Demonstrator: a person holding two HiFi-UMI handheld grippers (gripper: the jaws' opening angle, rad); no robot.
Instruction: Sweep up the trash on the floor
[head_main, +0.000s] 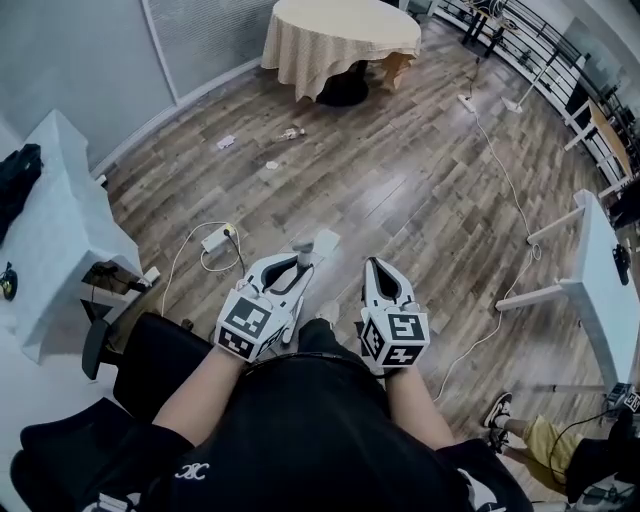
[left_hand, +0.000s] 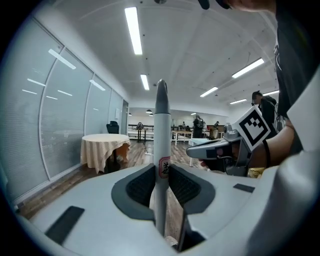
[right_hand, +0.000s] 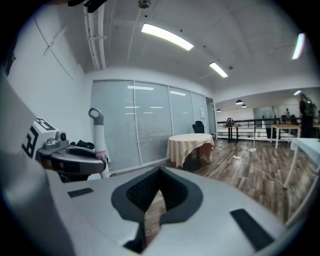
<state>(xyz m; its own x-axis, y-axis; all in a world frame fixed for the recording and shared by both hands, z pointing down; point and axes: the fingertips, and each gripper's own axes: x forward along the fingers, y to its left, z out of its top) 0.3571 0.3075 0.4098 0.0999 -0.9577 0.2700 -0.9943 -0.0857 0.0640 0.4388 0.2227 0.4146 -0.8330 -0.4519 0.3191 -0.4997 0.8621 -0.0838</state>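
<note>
Scraps of trash lie on the wood floor far ahead: a white paper (head_main: 226, 142), a crumpled piece (head_main: 290, 133) and a small bit (head_main: 272, 165). My left gripper (head_main: 285, 268) (left_hand: 161, 172) is shut on an upright white handle with a grey tip (left_hand: 161, 130) (head_main: 301, 247), which also rises at the left of the right gripper view as the handle (right_hand: 98, 140). What hangs at the handle's lower end is hidden. My right gripper (head_main: 378, 268) (right_hand: 159, 175) sits beside it, shut with nothing between its pads. Both are held over my lap.
A round table with a beige cloth (head_main: 345, 35) stands beyond the trash. A power strip (head_main: 217, 239) and cables cross the floor. White tables flank me on the left (head_main: 60, 220) and on the right (head_main: 600, 280). Another person's shoe (head_main: 497, 410) shows at lower right.
</note>
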